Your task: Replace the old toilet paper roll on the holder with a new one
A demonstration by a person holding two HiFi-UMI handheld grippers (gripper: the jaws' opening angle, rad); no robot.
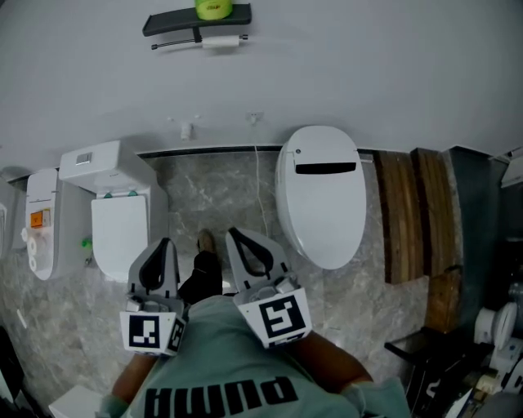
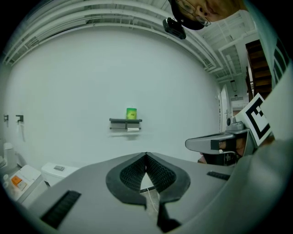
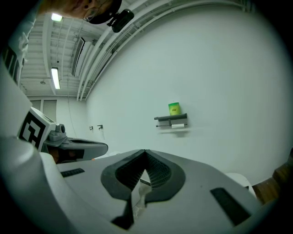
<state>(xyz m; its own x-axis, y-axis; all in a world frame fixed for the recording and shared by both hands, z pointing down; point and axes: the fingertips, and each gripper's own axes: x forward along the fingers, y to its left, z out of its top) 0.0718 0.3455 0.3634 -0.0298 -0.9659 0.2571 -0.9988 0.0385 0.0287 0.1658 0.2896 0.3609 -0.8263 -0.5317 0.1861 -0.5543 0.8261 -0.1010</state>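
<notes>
High on the white wall hangs a black holder (image 1: pixel 196 27) with a shelf on top. Under it, on the bar, sits a small white paper roll (image 1: pixel 221 42). A green cylinder-shaped package (image 1: pixel 213 9) stands on the shelf. The left gripper view shows the same holder (image 2: pixel 126 121), roll (image 2: pixel 133 130) and green package (image 2: pixel 131 113). So does the right gripper view, with holder (image 3: pixel 171 119) and package (image 3: pixel 174 109). Both are far ahead. My left gripper (image 1: pixel 166 243) and right gripper (image 1: pixel 231 235) are side by side close to my chest, both shut and empty, pointing at the wall.
A white toilet with its lid down (image 1: pixel 321 192) stands on the right of the marble floor, and another toilet (image 1: pixel 118 212) on the left. A narrow white unit (image 1: pixel 41 220) is at the far left. Wooden planks (image 1: pixel 400 212) lie on the right. My foot (image 1: pixel 204 242) shows between the grippers.
</notes>
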